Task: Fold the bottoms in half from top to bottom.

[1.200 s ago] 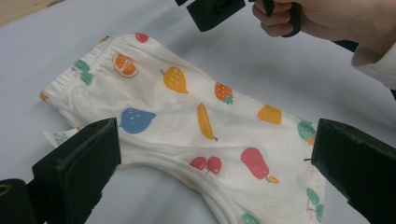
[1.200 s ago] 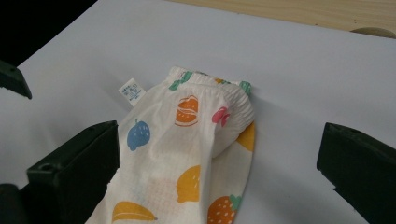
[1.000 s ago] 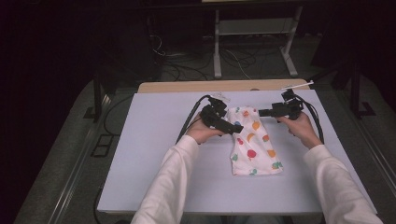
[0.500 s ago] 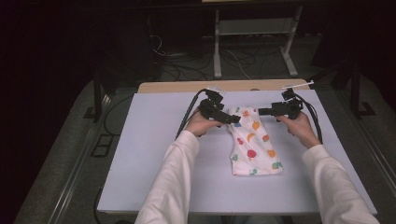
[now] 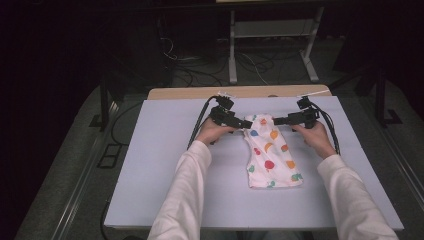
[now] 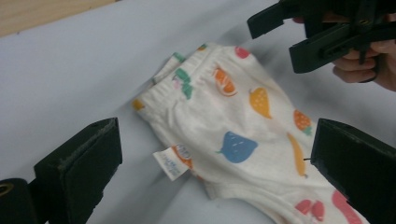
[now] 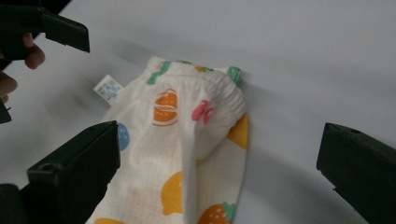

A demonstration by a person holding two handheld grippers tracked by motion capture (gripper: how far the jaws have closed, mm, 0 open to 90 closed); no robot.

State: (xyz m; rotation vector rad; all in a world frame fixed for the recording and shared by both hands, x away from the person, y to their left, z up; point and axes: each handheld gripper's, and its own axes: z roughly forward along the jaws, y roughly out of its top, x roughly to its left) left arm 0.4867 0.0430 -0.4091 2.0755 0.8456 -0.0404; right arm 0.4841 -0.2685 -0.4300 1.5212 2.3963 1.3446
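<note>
Your little fruit-print pants [image 5: 270, 152] lie flat in the middle of the white table [image 5: 150, 165]. Your left gripper [image 5: 246, 124] and right gripper [image 5: 278, 120] wait wide open beside the waistband, holding nothing.

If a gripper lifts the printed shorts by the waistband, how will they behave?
The shorts are thin cloth with folds, so they will probably hang limp and unfold. They look light, so one pinch should lift them. Pushed on the smooth table, they may bunch rather than slide.
</note>
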